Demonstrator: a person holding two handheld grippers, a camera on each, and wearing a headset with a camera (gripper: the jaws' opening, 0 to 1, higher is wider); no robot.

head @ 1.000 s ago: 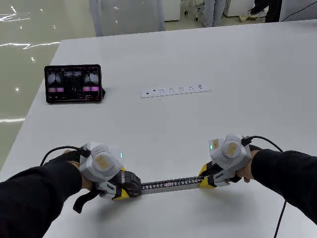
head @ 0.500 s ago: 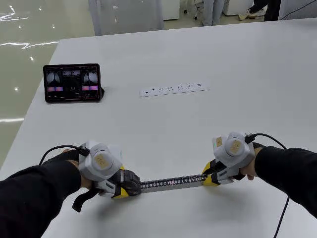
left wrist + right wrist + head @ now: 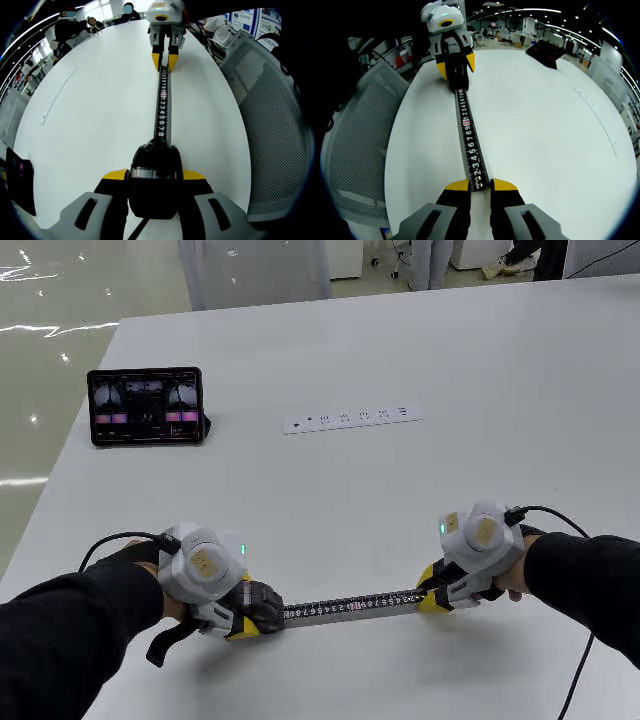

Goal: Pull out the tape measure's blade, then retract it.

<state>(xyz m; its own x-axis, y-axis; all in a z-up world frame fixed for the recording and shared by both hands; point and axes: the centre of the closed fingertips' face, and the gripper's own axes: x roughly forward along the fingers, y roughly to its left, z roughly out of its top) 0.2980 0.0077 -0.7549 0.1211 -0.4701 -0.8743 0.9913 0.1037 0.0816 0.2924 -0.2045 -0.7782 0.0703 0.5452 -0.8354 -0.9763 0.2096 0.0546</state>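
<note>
Tape measure (image 3: 156,175) clamped in left claw (image 3: 154,175); right gripper view shows right claw (image 3: 480,185) pinching blade (image 3: 468,135).

Clad in black long sleeves (image 3: 75,635) on both arms. Built alike in the left hand-held gripper (image 3: 250,615) and the right hand-held gripper (image 3: 428,600): rounded pale grey-white housing (image 3: 190,580) with a tan square label (image 3: 207,564) on top and a small green light (image 3: 243,550), black jaws capped with yellow tips (image 3: 457,185), and grey moulded bases cut with oblong slots (image 3: 89,210). Trailed by a thin black cable (image 3: 120,537) from the rear of each housing, with a black strap (image 3: 165,645) hanging under the left one.
</note>
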